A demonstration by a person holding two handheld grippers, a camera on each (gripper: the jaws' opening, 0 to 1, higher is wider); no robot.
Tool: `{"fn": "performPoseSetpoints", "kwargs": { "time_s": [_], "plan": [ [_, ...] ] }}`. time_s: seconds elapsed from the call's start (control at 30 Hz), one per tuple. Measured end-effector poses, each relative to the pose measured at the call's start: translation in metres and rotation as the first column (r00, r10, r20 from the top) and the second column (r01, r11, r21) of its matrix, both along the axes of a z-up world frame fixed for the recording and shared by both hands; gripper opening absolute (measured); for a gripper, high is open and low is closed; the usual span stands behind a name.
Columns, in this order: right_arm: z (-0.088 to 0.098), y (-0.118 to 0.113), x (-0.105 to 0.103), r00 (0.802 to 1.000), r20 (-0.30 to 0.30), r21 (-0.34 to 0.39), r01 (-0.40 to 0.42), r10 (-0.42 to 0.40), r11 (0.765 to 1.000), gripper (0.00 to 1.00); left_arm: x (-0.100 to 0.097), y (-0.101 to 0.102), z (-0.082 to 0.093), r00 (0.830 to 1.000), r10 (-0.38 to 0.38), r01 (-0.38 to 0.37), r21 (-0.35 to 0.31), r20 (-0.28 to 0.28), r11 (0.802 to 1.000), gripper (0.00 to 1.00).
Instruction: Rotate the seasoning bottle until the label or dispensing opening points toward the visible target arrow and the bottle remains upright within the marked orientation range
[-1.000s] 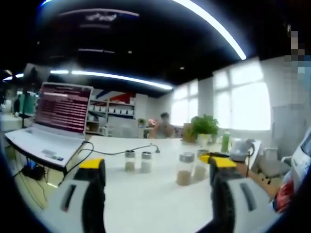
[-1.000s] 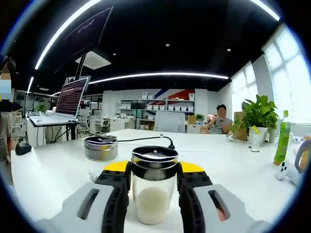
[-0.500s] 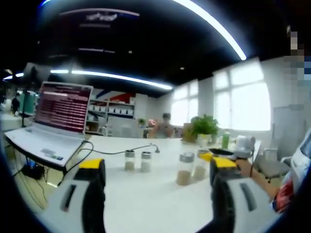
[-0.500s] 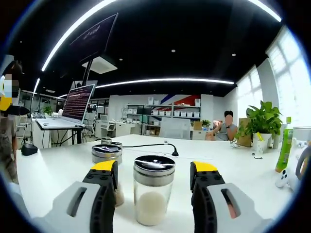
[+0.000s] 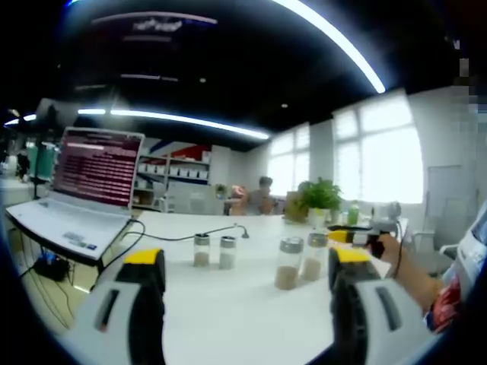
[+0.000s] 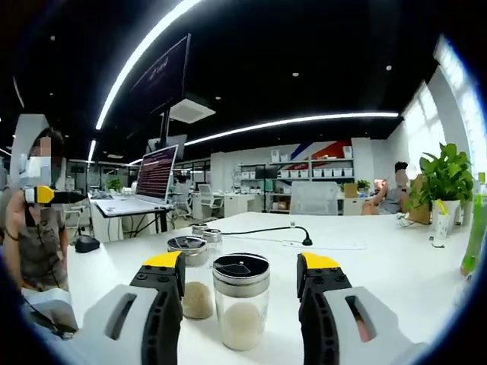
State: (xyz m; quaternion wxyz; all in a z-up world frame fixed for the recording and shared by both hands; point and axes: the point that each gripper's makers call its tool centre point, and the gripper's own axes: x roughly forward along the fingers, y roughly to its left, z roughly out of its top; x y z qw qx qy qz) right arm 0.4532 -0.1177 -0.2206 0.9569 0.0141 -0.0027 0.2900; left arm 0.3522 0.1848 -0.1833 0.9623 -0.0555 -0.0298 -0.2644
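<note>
Right tool (image 6: 240, 285) agape round bottle (image 6: 240, 303) | laptop (image 5: 80, 194) nearer in left gripper view

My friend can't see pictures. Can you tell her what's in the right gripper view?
A glass seasoning bottle with pale powder and a dark lid stands upright on a white table, between the open jaws of the right gripper, which do not touch it. A second shaker stands just behind it, and a laptop sits farther back.

Clear seasoning bottle (image 6: 241, 301), dark lid, white grains, standing upright
</note>
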Motion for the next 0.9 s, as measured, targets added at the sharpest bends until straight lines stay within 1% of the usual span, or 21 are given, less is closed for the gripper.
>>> {"fn": "performPoseSetpoints", "kwargs": {
  "time_s": [0.07, 0.13, 0.2, 0.23, 0.3, 0.43, 0.5, 0.63, 0.7, 0.83, 0.9],
  "plan": [
    [0.000, -0.002, 0.001, 0.998, -0.014, 0.019, -0.055, 0.056, 0.998, 0.61, -0.001, -0.001, 0.001, 1.000, -0.005, 0.005, 0.003, 0.004, 1.000, 0.94],
    [-0.001, -0.009, 0.005, 0.998, -0.030, 0.026, -0.061, 0.062, 0.998, 0.62, -0.001, -0.001, 0.001, 1.000, -0.007, 0.007, -0.001, 0.005, 1.000, 0.94],
    [-0.002, -0.012, 0.007, 0.997, -0.027, 0.021, -0.075, 0.076, 0.997, 0.63, 0.000, -0.001, 0.000, 1.000, -0.004, 0.004, 0.002, 0.002, 1.000, 0.94],
    [-0.001, -0.012, 0.006, 0.996, -0.014, 0.021, -0.089, 0.089, 0.996, 0.63, 0.001, -0.001, -0.002, 1.000, -0.005, 0.005, 0.005, -0.002, 1.000, 0.94],
    [-0.001, -0.013, 0.005, 0.993, -0.009, 0.022, -0.118, 0.118, 0.993, 0.63, 0.001, -0.001, -0.002, 1.000, -0.009, 0.009, -0.001, -0.005, 1.000, 0.94],
    [0.005, -0.014, 0.005, 0.986, 0.002, 0.039, -0.167, 0.167, 0.985, 0.62, -0.001, 0.001, 0.000, 1.000, -0.007, 0.007, -0.010, 0.000, 1.000, 0.94],
    [0.005, -0.010, 0.007, 0.981, -0.006, 0.037, -0.193, 0.194, 0.980, 0.62, -0.001, 0.002, 0.000, 1.000, -0.003, 0.003, -0.009, 0.002, 1.000, 0.94],
    [0.002, -0.001, 0.013, 0.965, -0.023, 0.004, -0.260, 0.260, 0.966, 0.63, -0.003, -0.001, 0.003, 1.000, -0.011, 0.011, -0.009, 0.007, 1.000, 0.94],
    [-0.001, 0.006, 0.014, 0.954, -0.036, -0.012, -0.299, 0.299, 0.954, 0.62, -0.005, -0.002, 0.005, 1.000, -0.014, 0.014, -0.004, 0.014, 1.000, 0.94],
    [-0.009, 0.015, 0.018, 0.945, -0.049, -0.061, -0.325, 0.322, 0.944, 0.60, -0.008, -0.002, 0.007, 1.000, -0.015, 0.015, -0.006, 0.022, 1.000, 0.94],
    [-0.014, 0.019, 0.019, 0.942, -0.061, -0.070, -0.335, 0.331, 0.940, 0.59, -0.009, -0.002, 0.008, 1.000, -0.013, 0.013, -0.006, 0.026, 1.000, 0.94]
  ]
}}
